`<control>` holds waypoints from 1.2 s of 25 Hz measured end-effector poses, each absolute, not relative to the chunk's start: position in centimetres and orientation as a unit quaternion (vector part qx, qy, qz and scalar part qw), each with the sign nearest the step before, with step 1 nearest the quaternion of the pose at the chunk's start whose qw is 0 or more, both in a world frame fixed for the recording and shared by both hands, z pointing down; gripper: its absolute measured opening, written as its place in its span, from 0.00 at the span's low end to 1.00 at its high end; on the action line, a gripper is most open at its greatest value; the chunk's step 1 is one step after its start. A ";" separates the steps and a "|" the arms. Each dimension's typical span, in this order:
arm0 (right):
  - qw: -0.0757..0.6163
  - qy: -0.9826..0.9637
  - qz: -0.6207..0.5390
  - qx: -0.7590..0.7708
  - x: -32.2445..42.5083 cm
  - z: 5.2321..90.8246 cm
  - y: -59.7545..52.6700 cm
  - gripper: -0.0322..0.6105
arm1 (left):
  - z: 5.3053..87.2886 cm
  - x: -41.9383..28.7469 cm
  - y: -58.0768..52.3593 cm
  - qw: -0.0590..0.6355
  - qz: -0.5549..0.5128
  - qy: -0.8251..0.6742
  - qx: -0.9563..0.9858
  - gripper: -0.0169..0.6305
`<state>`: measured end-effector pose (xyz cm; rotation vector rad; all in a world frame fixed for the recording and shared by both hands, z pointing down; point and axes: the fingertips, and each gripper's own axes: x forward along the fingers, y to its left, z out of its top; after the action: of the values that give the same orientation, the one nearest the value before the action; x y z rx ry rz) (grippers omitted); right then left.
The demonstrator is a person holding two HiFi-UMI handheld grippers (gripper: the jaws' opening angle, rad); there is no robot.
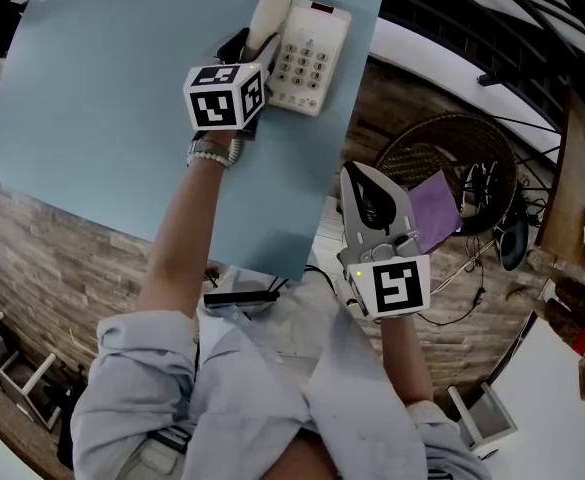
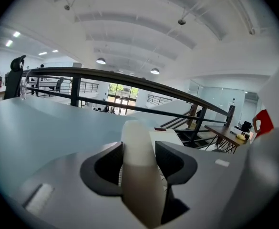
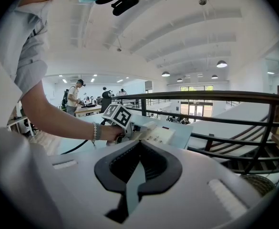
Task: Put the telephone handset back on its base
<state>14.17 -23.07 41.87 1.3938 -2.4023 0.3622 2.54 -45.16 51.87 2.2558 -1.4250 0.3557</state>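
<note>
The left tool (image 2: 139,149) is clamped on the white handset (image 1: 268,20), its two dark jaws pressing the handset's sides partway along its length. The handset lies lengthwise over the left side of the cream telephone base (image 1: 327,40), beside the keypad (image 1: 300,68); whether it is fully seated in the cradle cannot be told. The base sits at the far edge of the pale blue tabletop (image 1: 92,118), close to its right corner. A beaded bracelet (image 1: 212,156) circles the wrist behind the left tool's marker cube. The right tool (image 3: 138,146) is held well apart from the base, nearer the person and off the tabletop's right edge, its jaws together with nothing between them, pointing toward the base.
</note>
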 end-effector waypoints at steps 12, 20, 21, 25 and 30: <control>0.173 -0.836 0.128 0.505 14.6 42.0 -22.1 0.06 | 51.7 3.2 -44.6 0.211 0.156 -0.486 0.834 0.35; 0.163 -0.832 0.114 0.518 13.8 40.3 -20.8 0.06 | 47.6 1.6 -41.9 0.205 0.118 -0.473 0.849 0.34; 0.161 -0.832 0.112 0.519 13.6 40.1 -20.6 0.06 | 47.0 1.4 -41.4 0.203 0.113 -0.472 0.850 0.32; 0.157 -0.833 0.105 0.520 13.1 39.1 -19.8 0.06 | 44.9 0.4 -39.4 0.184 0.112 -0.471 0.855 0.14; 0.152 -0.832 0.094 0.525 12.7 37.8 -18.8 0.06 | 41.9 -0.5 -36.3 0.154 0.108 -0.459 0.868 0.04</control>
<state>12.69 -18.80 37.79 1.5081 -2.3874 0.2687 -0.46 -36.25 41.91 2.4881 -1.3166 0.3081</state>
